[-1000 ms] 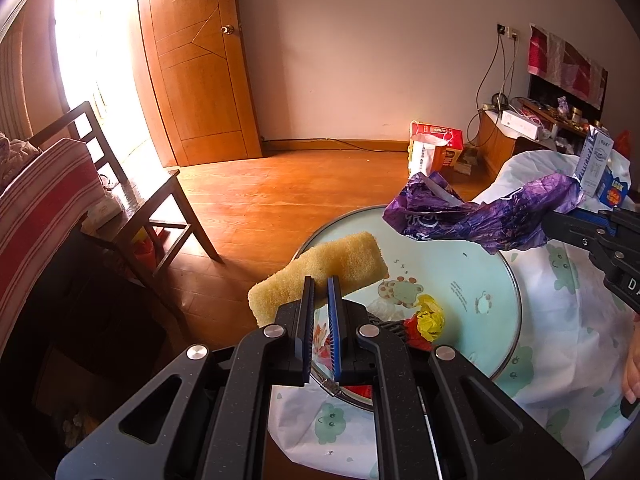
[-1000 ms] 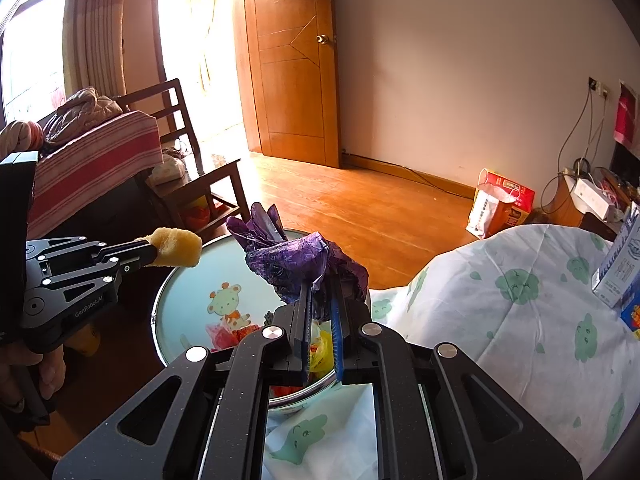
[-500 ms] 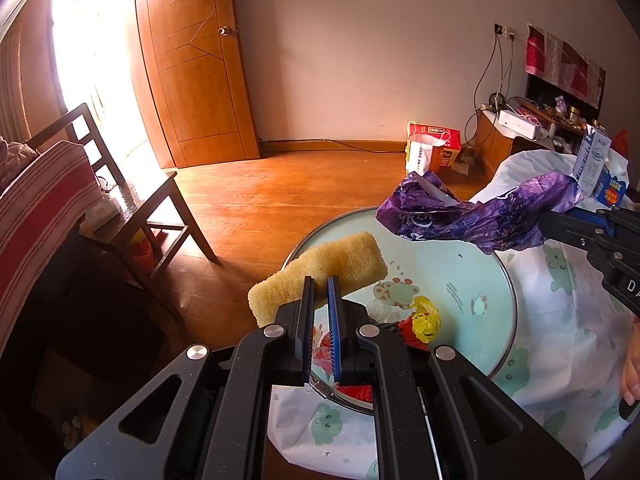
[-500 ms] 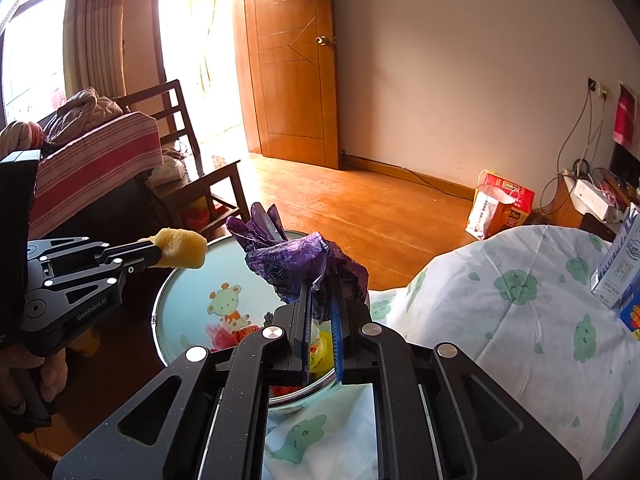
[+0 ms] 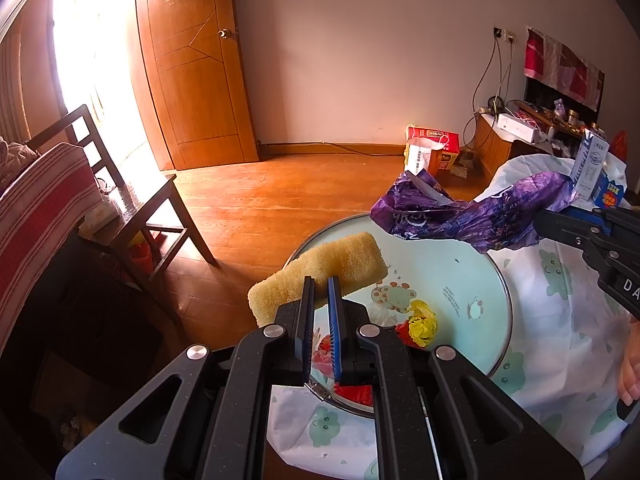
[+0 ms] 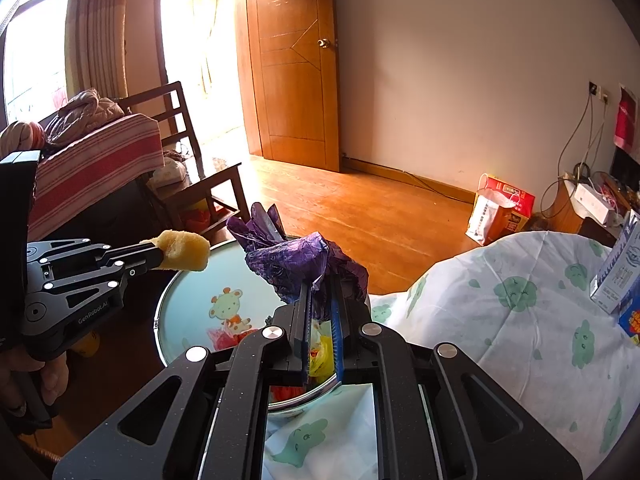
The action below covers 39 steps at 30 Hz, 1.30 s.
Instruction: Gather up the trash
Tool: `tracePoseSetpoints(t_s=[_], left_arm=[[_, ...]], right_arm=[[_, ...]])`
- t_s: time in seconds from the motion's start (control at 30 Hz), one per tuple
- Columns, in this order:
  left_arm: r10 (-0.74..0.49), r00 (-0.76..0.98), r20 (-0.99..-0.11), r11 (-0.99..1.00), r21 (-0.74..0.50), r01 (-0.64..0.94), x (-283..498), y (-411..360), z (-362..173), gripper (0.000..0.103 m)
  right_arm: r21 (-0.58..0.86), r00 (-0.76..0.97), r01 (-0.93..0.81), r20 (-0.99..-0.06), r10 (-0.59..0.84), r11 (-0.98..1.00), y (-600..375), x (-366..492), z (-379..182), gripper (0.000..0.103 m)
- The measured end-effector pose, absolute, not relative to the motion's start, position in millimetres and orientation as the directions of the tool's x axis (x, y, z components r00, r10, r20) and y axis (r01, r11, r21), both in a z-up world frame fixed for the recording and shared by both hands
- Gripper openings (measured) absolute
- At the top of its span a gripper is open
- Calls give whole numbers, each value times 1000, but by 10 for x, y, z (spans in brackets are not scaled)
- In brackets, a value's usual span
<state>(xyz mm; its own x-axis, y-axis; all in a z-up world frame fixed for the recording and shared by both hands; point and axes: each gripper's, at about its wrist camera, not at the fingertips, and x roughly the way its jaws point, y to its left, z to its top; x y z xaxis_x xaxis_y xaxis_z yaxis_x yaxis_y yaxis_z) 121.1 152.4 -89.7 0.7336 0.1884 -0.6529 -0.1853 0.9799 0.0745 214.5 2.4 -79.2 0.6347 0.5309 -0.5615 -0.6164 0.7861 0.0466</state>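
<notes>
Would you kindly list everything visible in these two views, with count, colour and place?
sponge: one, yellow, held above the basin's edge
wrapper: one, purple, crumpled, held above the basin
basin: one, pale blue with cartoon print, on the cloth
scraps: a few, yellow and red, inside the basin
cloth: one, white with green print, under the basin
cartons: two, white-blue and blue-yellow, far right on the cloth
chair: one, dark wood, left
door: one, orange wood, open
gift bag: one, red-white, on the floor
left gripper: black, shut on sponge
right gripper: black, shut on wrapper
</notes>
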Motion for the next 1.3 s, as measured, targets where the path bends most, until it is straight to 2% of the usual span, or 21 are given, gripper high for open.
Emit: tracePoseSetpoints(t_s=[0.23, 0.37, 0.43, 0.5, 0.53, 0.57, 0.63, 0.67, 0.7, 0.73, 0.8, 1.07, 1.3], left_arm=[[183, 737, -651, 981, 71, -181, 1216, 1536, -876, 7], [178, 741, -647, 982, 65, -179, 1208, 1534, -858, 11], [179, 745, -642, 982, 65, -180, 1202, 1533, -841, 25], [199, 753, -627, 977, 70, -200, 1171, 1527, -812, 61], [201, 758, -621, 977, 68, -204, 1156, 1527, -795, 63], [198, 759, -620, 977, 67, -201, 1146, 1522, -783, 63], [207, 762, -613, 976, 70, -208, 1118, 1513, -756, 72], [213, 767, -606, 974, 70, -215, 1094, 1511, -736, 80], [213, 770, -601, 974, 66, -217, 1066, 1506, -716, 82], [211, 773, -599, 974, 65, -215, 1038, 1498, -700, 83], [220, 778, -588, 973, 71, -221, 968, 1482, -662, 90], [208, 810, -548, 976, 63, -208, 708, 1373, -494, 91], [206, 833, -514, 977, 63, -203, 600, 1309, -357, 92]], right_arm=[[45, 638, -617, -557, 533, 786, 33, 2166, -745, 10], [49, 639, -620, -547, 541, 783, 21, 2171, -732, 10], [63, 632, -623, -547, 549, 780, 7, 2189, -738, 11], [69, 642, -616, -534, 550, 785, -34, 2184, -736, 29], [72, 646, -611, -530, 550, 788, -50, 2170, -737, 44], [77, 649, -607, -528, 548, 791, -77, 2163, -730, 48], [79, 657, -601, -517, 548, 795, -115, 2123, -709, 51], [74, 671, -591, -507, 540, 803, -158, 2081, -686, 59], [67, 678, -587, -504, 535, 807, -174, 2044, -678, 62], [58, 685, -582, -502, 528, 811, -196, 1996, -662, 64], [40, 706, -563, -496, 506, 825, -264, 1894, -619, 65], [18, 792, -470, -433, 431, 882, -580, 1499, -491, 72], [3, 816, -446, -409, 408, 895, -769, 1366, -441, 73]])
